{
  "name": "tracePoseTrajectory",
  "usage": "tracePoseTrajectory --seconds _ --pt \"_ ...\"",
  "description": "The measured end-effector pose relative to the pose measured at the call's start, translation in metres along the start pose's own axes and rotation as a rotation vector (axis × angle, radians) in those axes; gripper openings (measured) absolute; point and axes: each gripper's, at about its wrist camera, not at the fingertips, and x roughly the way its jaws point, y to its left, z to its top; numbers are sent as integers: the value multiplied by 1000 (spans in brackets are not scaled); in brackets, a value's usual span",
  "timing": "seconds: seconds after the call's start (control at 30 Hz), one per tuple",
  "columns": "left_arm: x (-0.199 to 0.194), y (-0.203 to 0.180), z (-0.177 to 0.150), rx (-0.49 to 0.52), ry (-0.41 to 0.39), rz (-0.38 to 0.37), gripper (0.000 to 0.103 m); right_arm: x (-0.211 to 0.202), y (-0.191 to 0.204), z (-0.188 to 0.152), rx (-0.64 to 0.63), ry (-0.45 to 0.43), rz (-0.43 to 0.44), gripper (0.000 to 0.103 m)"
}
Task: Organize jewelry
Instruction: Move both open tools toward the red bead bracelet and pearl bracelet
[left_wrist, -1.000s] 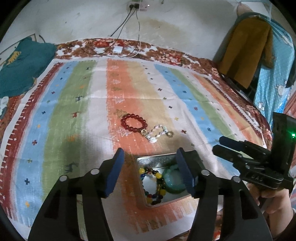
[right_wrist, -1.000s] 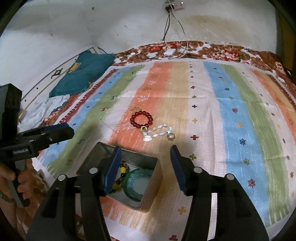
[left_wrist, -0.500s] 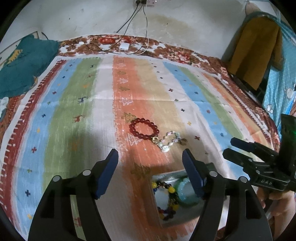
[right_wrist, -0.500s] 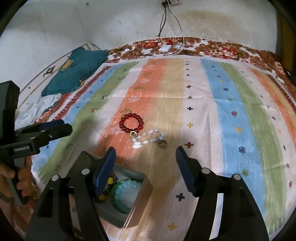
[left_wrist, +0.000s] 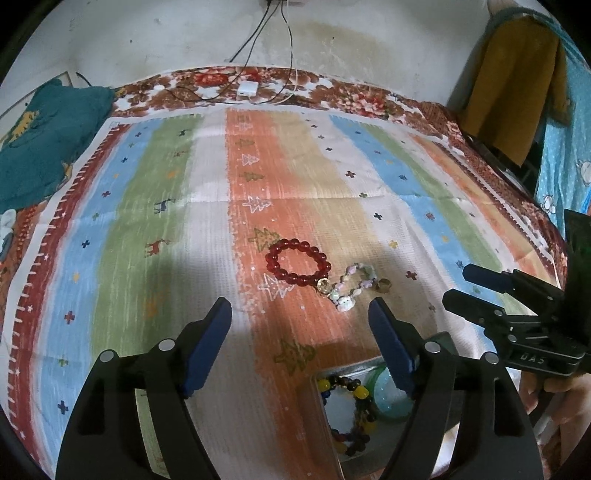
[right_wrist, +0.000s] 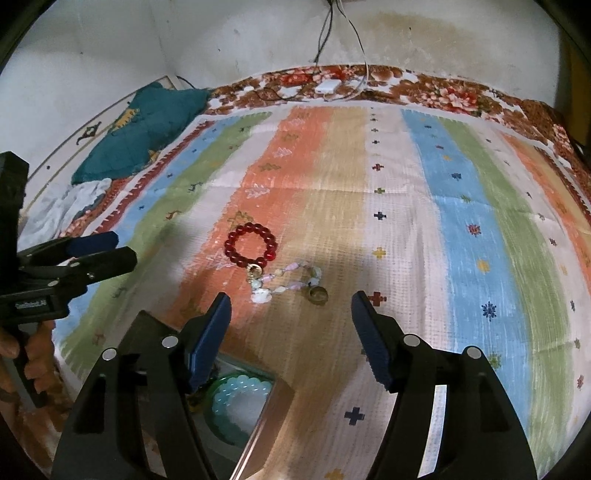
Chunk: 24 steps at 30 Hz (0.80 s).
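Observation:
A red bead bracelet (left_wrist: 297, 265) (right_wrist: 250, 249) lies on the striped cloth. Beside it lie a pale pink bead bracelet with a white charm (left_wrist: 351, 288) (right_wrist: 284, 281) and a brass ring (left_wrist: 383, 286) (right_wrist: 318, 294). A metal tin (left_wrist: 343, 369) (right_wrist: 275, 410) near the front edge holds a multicoloured bead bracelet (left_wrist: 351, 410) and a pale green bracelet (right_wrist: 240, 402). My left gripper (left_wrist: 301, 349) is open and empty, above the cloth short of the red bracelet. My right gripper (right_wrist: 290, 341) is open and empty, above the tin's far side, short of the ring.
The striped cloth (left_wrist: 147, 221) covers a bed. A teal garment (left_wrist: 40, 147) lies at the far left. A white charger with cables (left_wrist: 247, 88) lies at the far edge by the wall. Clothes (left_wrist: 517, 81) hang at the right.
Both grippers have moved forward over the cloth toward the loose jewelry. The tin has slid lower in both views. Both stay open and empty.

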Motion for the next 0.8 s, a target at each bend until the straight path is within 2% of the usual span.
tracePoseTrajectory --seconds 0.2,0.8 --pt "15 4 5 -7 33 9 76 12 -3 5 -5 30 5 67" --pt "49 11 24 -3 63 19 76 51 -12 22 11 111 10 67"
